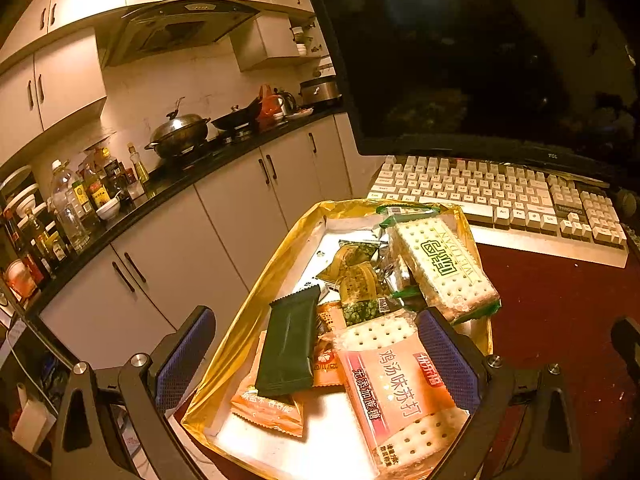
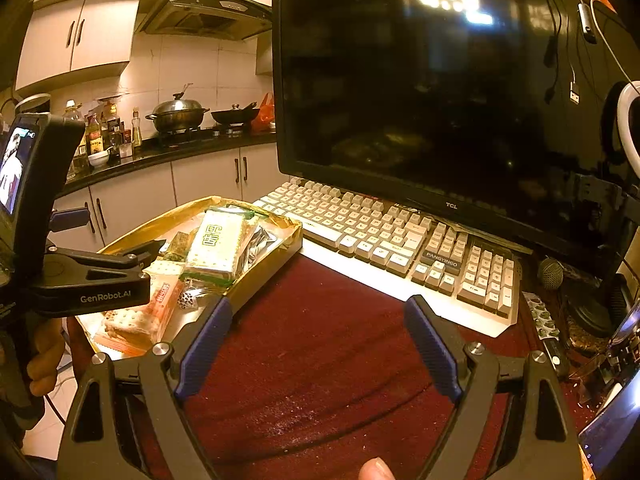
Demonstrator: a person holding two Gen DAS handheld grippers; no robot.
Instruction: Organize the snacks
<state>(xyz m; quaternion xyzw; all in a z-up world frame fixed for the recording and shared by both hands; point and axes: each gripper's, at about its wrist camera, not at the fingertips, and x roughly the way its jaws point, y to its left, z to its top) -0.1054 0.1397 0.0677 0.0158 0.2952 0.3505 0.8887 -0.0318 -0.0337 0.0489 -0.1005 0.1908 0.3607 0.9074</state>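
Observation:
A gold tray (image 1: 256, 300) on the dark red tablecloth holds a heap of snacks. Among them are a dark green packet (image 1: 288, 348), a pink cracker pack (image 1: 396, 396), a green-and-white cracker pack (image 1: 444, 264), orange packets (image 1: 268, 404) and green pea packets (image 1: 356, 280). My left gripper (image 1: 316, 354) hangs open over the tray's near end. One finger is outside the left rim and the other is above the pink pack. My right gripper (image 2: 320, 340) is open over the bare cloth, to the right of the tray (image 2: 276, 256), with nothing between its fingers.
A beige keyboard (image 2: 384, 240) and a dark monitor (image 2: 440, 80) stand just behind the tray. A microphone (image 2: 550, 274), a blister pack and a phone (image 2: 612, 432) crowd the right edge. A kitchen counter (image 1: 160, 192) with bottles and pots runs along the left. A hand (image 2: 44, 352) holds the left gripper.

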